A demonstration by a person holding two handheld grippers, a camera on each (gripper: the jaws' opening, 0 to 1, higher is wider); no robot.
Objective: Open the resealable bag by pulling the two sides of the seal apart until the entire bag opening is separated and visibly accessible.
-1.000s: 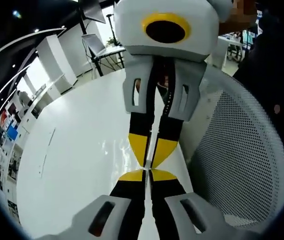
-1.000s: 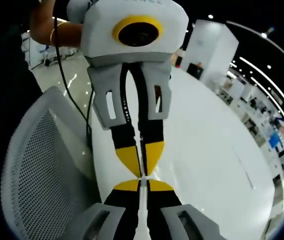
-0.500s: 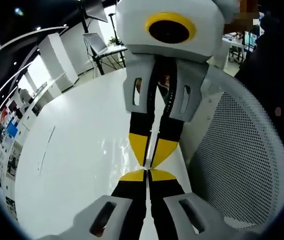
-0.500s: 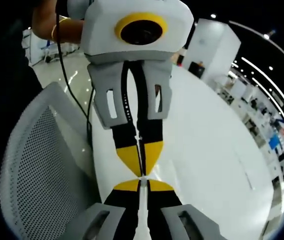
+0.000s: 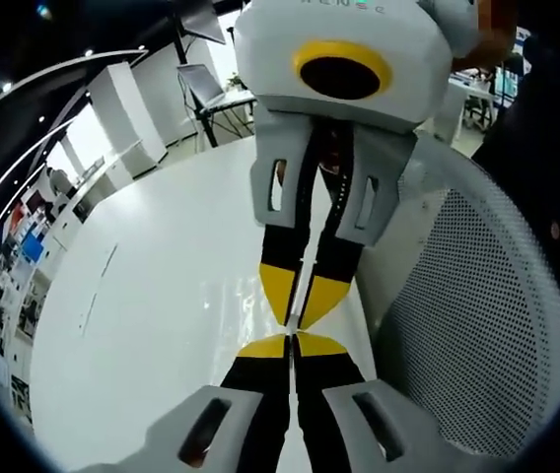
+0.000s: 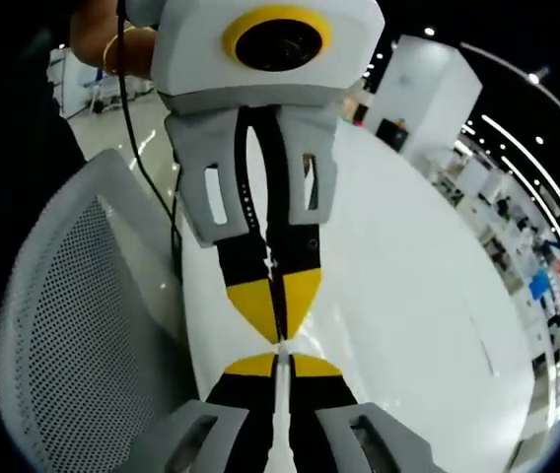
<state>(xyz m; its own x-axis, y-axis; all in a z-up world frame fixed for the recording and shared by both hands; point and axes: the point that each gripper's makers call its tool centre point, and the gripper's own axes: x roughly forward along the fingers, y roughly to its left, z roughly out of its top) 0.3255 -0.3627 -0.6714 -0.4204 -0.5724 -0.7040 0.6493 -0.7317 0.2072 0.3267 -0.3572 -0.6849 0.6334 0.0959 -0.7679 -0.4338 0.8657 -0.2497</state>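
My two grippers meet tip to tip above a white table (image 5: 142, 325). In the left gripper view my left gripper (image 5: 291, 342) rises from the bottom, shut, and the right gripper (image 5: 294, 317) comes down from the top, also shut. A thin pale strip, the clear bag's edge (image 6: 278, 404) seen edge on, runs between the jaws of both. In the right gripper view the right gripper (image 6: 278, 357) is at the bottom and the left gripper (image 6: 278, 330) hangs from above. The rest of the bag is too thin and clear to make out.
A white mesh chair back (image 5: 477, 325) stands close beside the table edge, also seen as the mesh chair (image 6: 73, 325). A person's arm (image 6: 103, 49) holds the left gripper. A laptop on a stand (image 5: 196, 84) is far behind.
Both views have tilted a little, and the facing gripper sits slightly closer and higher in each. The grippers stay shut, tip to tip.
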